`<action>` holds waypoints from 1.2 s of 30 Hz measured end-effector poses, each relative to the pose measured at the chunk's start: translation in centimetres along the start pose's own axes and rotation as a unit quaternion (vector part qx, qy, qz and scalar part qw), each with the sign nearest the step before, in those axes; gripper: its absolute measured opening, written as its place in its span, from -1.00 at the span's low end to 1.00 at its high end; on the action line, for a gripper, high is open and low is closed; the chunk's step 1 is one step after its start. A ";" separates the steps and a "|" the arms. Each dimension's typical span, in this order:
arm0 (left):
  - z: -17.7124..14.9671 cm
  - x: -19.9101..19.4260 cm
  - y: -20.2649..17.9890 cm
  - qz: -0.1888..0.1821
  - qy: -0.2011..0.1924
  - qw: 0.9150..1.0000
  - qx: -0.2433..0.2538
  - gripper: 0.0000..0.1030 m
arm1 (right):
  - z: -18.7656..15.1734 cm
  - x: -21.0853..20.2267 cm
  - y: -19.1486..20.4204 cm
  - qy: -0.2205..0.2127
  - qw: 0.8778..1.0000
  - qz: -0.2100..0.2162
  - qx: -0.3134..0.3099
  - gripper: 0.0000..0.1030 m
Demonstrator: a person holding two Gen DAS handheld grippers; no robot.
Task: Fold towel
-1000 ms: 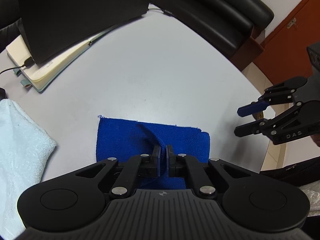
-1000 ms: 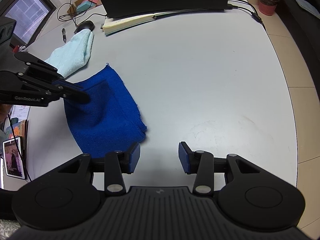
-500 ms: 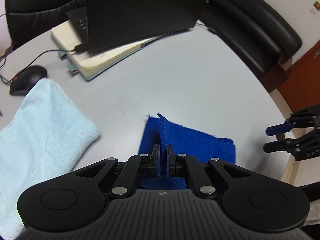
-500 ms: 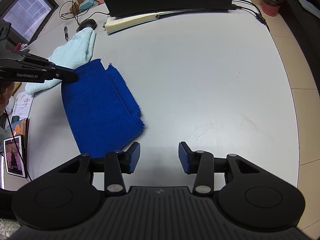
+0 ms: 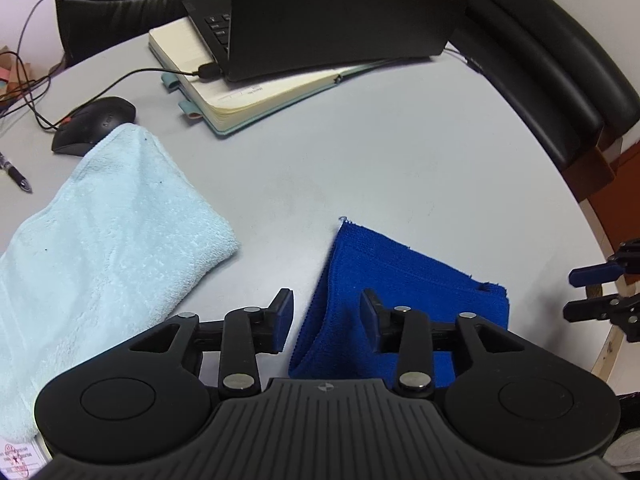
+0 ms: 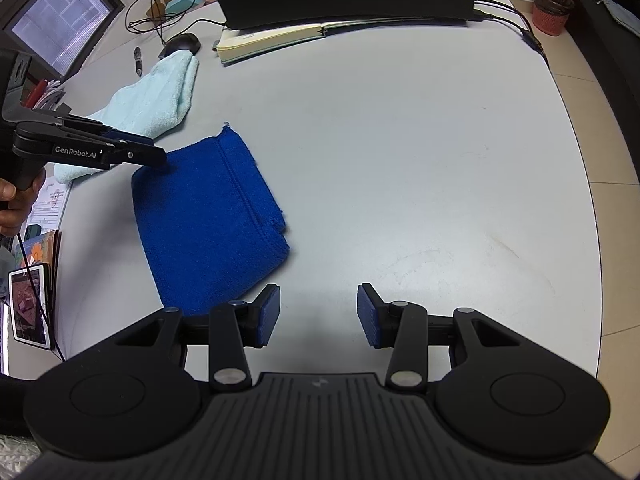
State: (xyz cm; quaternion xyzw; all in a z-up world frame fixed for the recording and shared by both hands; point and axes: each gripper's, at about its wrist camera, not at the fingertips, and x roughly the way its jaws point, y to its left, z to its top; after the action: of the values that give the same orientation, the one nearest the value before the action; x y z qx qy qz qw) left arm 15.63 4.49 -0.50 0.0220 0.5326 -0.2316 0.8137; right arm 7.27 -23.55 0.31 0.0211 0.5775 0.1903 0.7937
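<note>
Right wrist view: my left gripper (image 6: 160,156) and right gripper (image 6: 318,314), jaws apart, flank the folded blue towel (image 6: 208,216); a light towel (image 6: 160,88) lies beside, bare table (image 6: 400,140) rightward.

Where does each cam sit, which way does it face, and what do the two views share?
Left wrist: on the left gripper, looking forward along its open fingers at the blue towel, light towel and laptop; right gripper at the right edge.
Right wrist: on the right gripper, fingers open, facing the table; left gripper and the person's hand at the left.
Shared: both towels, laptop, notebook, mouse.
</note>
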 end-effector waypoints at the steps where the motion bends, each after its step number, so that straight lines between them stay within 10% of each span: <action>1: 0.0 -0.3 -0.1 -0.002 -0.003 1.000 -0.002 -0.17 | 0.1 0.1 0.2 -0.001 1.000 0.003 -0.005 -0.15; 36: -5.4 -1.7 -3.0 -0.026 0.022 0.998 -0.054 -0.10 | 2.3 7.2 7.1 0.058 0.978 0.033 -0.198 -0.16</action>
State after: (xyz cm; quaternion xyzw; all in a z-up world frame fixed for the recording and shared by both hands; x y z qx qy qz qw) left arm 9.22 3.97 -0.67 -0.0311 0.5629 -0.2229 0.7953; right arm 9.26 -14.22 -3.67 -0.1285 0.5725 0.3274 0.7407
